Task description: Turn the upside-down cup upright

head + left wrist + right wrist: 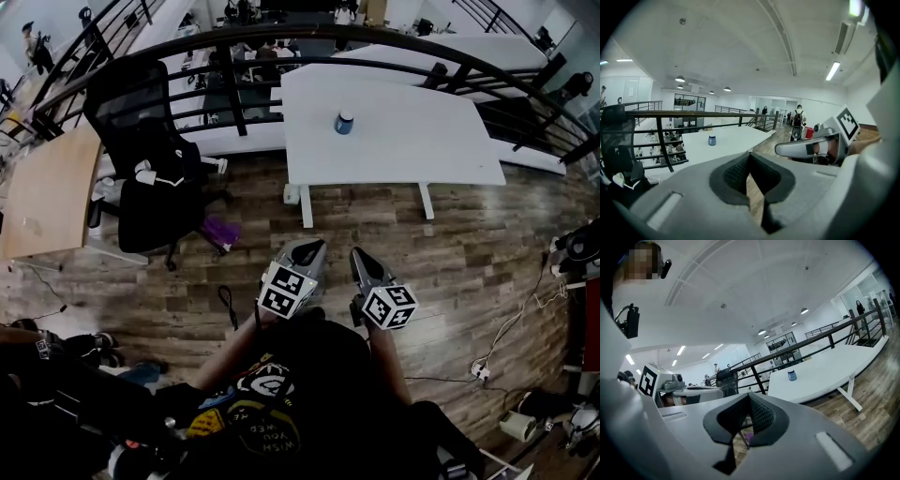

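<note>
A small blue cup [344, 122] with a pale rim stands on the white table [412, 141], far ahead of both grippers. The left gripper view shows the cup [712, 140] small at mid-left, and the right gripper view shows the cup [792, 375] to the right of centre. My left gripper [310, 251] and right gripper [361, 264] hang side by side over the wooden floor, close to my body. Both are shut with nothing between their jaws.
A black office chair [150, 169] stands left of the table, beside a wooden desk [47, 192]. A dark metal railing [281, 42] runs behind the table. Cables and a power strip [480, 370] lie on the floor at right.
</note>
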A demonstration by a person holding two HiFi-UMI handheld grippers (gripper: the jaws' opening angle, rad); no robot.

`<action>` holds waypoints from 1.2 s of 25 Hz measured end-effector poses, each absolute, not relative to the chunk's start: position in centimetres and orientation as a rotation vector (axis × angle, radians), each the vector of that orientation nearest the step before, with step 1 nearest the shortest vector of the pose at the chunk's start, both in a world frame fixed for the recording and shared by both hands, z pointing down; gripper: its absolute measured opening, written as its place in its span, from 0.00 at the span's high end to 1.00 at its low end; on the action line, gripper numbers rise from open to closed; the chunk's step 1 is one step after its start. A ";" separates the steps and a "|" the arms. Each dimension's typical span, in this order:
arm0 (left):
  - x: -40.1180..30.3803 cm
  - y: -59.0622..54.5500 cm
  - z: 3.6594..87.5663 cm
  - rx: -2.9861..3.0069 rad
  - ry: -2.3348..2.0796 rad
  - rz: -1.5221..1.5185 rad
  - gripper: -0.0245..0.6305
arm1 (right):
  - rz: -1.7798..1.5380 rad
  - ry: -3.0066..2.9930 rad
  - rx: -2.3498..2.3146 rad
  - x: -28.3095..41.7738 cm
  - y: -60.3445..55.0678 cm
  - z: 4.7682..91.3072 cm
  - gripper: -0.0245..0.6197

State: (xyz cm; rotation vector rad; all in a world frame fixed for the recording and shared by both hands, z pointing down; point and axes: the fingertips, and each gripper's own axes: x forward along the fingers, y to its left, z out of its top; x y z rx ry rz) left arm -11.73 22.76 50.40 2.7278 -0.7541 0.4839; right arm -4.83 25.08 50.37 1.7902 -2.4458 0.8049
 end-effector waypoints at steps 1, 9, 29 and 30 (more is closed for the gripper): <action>-11.9 22.5 50.6 2.726 -0.750 0.485 0.96 | 0.797 -2.440 1.787 -5.0 24.8 50.6 0.96; -13.3 21.4 53.5 2.656 -0.688 0.479 0.96 | 0.787 -2.443 1.816 -5.9 24.1 51.6 0.96; 3.5 4.7 61.2 2.519 -0.696 0.779 0.96 | 0.962 -2.526 1.599 10.1 9.2 55.8 0.96; 4.1 4.0 61.6 2.515 -0.705 0.797 0.96 | 0.973 -2.527 1.590 11.0 8.7 56.1 0.96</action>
